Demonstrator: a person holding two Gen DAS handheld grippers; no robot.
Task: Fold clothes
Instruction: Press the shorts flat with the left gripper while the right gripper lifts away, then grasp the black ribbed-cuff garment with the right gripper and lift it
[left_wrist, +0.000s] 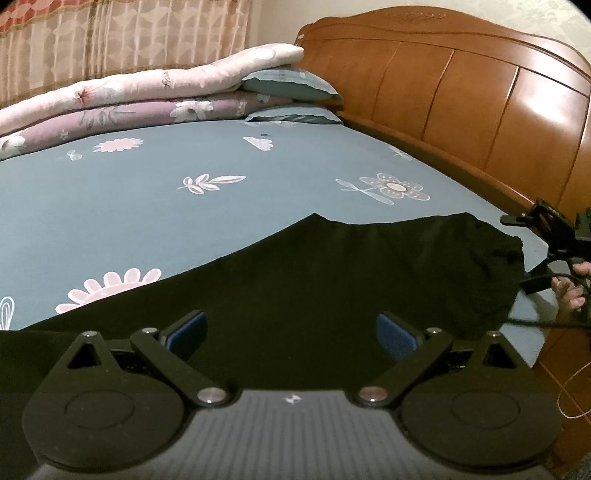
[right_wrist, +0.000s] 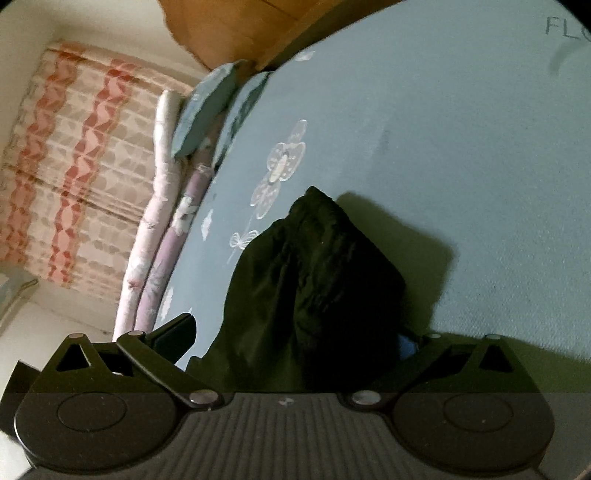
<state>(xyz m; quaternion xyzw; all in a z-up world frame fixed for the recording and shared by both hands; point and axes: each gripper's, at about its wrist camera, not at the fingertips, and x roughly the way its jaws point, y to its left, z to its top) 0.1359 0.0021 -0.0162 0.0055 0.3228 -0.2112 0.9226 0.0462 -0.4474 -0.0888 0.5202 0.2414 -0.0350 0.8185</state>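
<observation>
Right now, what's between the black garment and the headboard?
Only bare sheet, a floral print on it, between garment and headboard. Left wrist view shows it.

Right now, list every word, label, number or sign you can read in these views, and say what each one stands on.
"FL": dark letters printed on the blue bedsheet, at the top right edge of the right wrist view; the word runs out of the picture, so the rest cannot be read.
A small white emblem on the left gripper body; a mark, no readable letters.
A like emblem on the right gripper body; too faint to read.
Nothing readable on the black garment.
</observation>
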